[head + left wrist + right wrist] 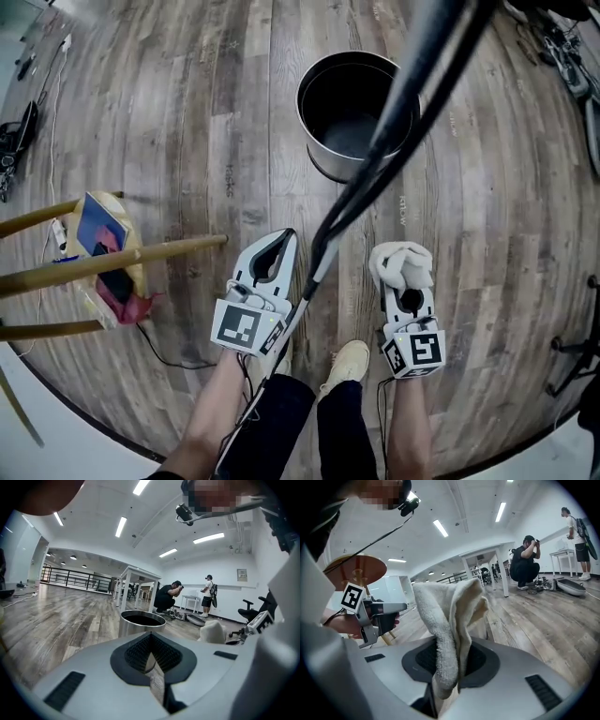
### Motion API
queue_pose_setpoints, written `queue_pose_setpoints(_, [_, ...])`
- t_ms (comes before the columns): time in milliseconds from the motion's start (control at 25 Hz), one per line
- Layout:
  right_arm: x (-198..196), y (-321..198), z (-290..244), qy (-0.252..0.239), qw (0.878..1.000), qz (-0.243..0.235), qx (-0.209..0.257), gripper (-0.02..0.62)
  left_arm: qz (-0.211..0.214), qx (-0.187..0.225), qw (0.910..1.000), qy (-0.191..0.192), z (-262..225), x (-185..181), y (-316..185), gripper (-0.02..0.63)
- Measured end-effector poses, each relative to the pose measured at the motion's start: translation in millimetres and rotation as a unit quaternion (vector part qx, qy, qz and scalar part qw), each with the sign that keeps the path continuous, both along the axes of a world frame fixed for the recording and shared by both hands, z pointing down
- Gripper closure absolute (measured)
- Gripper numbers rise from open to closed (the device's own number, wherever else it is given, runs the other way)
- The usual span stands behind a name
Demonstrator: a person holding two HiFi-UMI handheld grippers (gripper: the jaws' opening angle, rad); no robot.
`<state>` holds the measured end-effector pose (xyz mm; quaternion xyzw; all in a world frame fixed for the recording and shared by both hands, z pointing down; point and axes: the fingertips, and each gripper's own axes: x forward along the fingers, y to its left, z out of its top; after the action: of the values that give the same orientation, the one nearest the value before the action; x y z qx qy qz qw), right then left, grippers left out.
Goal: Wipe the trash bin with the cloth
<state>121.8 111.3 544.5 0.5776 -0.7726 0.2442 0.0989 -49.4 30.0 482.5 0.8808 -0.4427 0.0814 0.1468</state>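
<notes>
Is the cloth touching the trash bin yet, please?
No, the cloth sits clamped in the right gripper, apart from the trash bin.

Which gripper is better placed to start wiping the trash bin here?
Right. The right gripper is shut on the white cloth, and the open metal trash bin stands on the floor just ahead. The left gripper holds nothing, its jaws together.

One trash bin, one cloth and two grippers, the left gripper and the right gripper, are shown. Two people are counted: a crouching person and a standing person.
</notes>
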Motion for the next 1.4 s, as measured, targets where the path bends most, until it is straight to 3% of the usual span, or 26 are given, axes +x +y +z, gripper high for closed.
queue_pose_setpoints(400, [5, 8, -127, -0.006, 0.999, 0.001, 0.042, 0.502, -0.002, 0.009, 0.9999, -0.008, -108, 4, 19, 0.611])
queue_pose_setpoints(680, [4, -38, -181, 0.001, 0.998, -0.009, 0.065, 0.502, -0.012, 0.031, 0.9995, 0.002, -163, 1, -17, 0.611])
queue_pose_setpoints(1120, [-14, -95, -120, 0.008, 0.998, -0.025, 0.062, 0.502, -0.017, 0.024, 0.9995, 0.013, -109, -6, -58, 0.611])
queue_pose_setpoints(1400, [-19, -134, -70, 0.013, 0.997, -0.033, 0.075, 0.502, -0.002, 0.034, 0.9994, -0.004, -53, -9, -84, 0.611])
